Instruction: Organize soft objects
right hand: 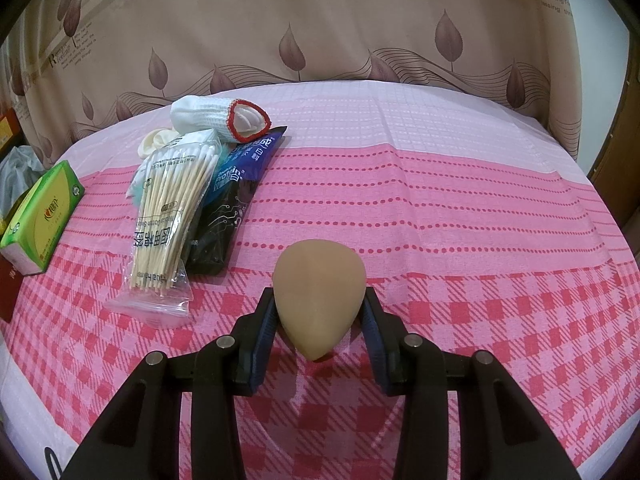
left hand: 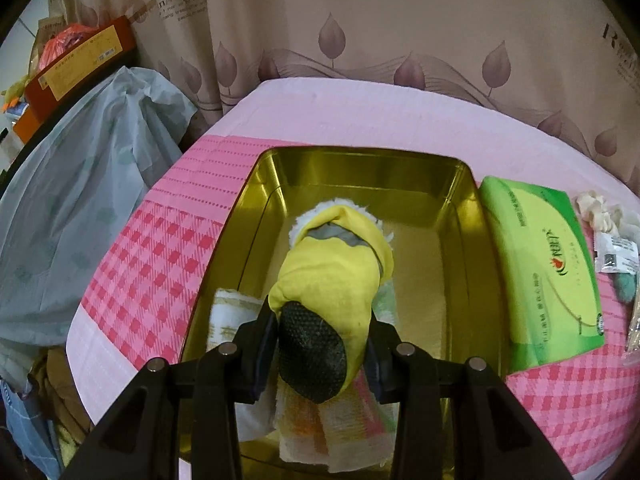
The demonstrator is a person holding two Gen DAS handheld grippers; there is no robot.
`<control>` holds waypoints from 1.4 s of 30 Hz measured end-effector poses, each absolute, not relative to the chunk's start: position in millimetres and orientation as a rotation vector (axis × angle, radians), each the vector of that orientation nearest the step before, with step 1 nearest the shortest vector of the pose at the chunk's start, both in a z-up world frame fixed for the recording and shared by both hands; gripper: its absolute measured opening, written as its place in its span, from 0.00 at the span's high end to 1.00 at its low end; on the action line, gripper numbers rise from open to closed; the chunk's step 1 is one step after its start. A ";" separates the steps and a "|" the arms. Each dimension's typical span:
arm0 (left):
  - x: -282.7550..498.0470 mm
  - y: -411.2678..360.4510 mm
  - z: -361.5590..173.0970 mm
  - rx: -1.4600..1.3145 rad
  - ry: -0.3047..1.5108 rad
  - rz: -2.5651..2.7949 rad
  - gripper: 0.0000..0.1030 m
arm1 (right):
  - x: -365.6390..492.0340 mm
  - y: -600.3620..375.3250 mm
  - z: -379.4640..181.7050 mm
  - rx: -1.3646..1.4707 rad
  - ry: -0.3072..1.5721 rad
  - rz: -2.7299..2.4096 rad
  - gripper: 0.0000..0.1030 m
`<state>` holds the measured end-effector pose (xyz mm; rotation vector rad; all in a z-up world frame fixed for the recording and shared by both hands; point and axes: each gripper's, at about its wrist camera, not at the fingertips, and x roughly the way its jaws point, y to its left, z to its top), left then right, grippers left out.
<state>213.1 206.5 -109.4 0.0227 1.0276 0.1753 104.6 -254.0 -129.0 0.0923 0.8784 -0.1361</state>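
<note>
- While my left gripper (left hand: 322, 344) tilts steeply down over the gold tin (left hand: 464, 216), its two pads are pressed on the sides of a small yellow bootie (left hand: 332, 276), so it is gripping that bootie.
- My right gripper (right hand: 320, 320) also points downward over the checked cloth (right hand: 460, 220), its pads closed against a tan teardrop-shaped sponge (right hand: 319, 292).
- That bootie is yellow with a grey band, a white fleecy cuff at its far end and a black dotted sole facing my camera; it hangs above the tin's floor, over folded towels (left hand: 340, 428) that lie in the near end of the tin.
- The sponge is smooth and plain, with its point toward me and its rounded end away.
- Just beside the tin's right wall lies a green tissue pack (left hand: 544, 276), with a few small packets beyond it at the edge of the left view.
- In the right view, well apart from the sponge, a bag of cotton swabs (right hand: 168, 216) overlaps a dark pouch (right hand: 228, 200), and a white glove with a red cuff (right hand: 216, 118) lies behind them.
- A patterned curtain (right hand: 320, 20) hangs behind the table.
</note>
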 end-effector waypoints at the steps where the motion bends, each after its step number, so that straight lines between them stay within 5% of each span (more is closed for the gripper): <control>1: 213.0 207.1 -111.0 0.024 1.030 0.178 0.63 | 104.5 -254.3 -129.1 0.092 0.878 -0.136 0.63; 42: 195.9 218.3 -77.6 0.001 1.019 0.123 0.55 | 105.5 -251.9 -129.5 0.080 0.882 -0.147 0.63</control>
